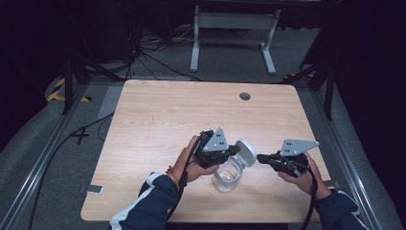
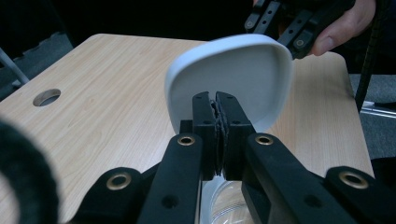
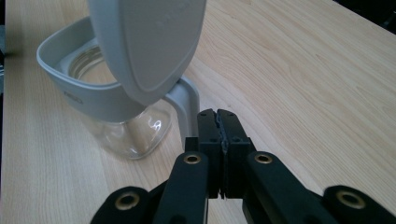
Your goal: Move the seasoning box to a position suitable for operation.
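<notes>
A clear glass jar [image 1: 226, 178] with a pale grey collar [image 3: 77, 93] stands near the table's front edge. Its hinged grey lid [image 1: 247, 151] is swung up and open. My left gripper [image 1: 234, 151] hangs over the jar's mouth, shut and empty, its tips right at the lid's inner face [image 2: 233, 74]; I cannot tell if they touch. From the right, my right gripper [image 1: 261, 157] points at the lid and is also shut with nothing in it. In the right gripper view its tips [image 3: 218, 114] sit beside the lid's hinge arm [image 3: 186, 105].
The light wooden table [image 1: 158, 120] has a round cable hole [image 1: 244, 96] near its far edge. A white frame [image 1: 234, 21] and cables lie on the floor beyond the table. Metal rails run along both sides.
</notes>
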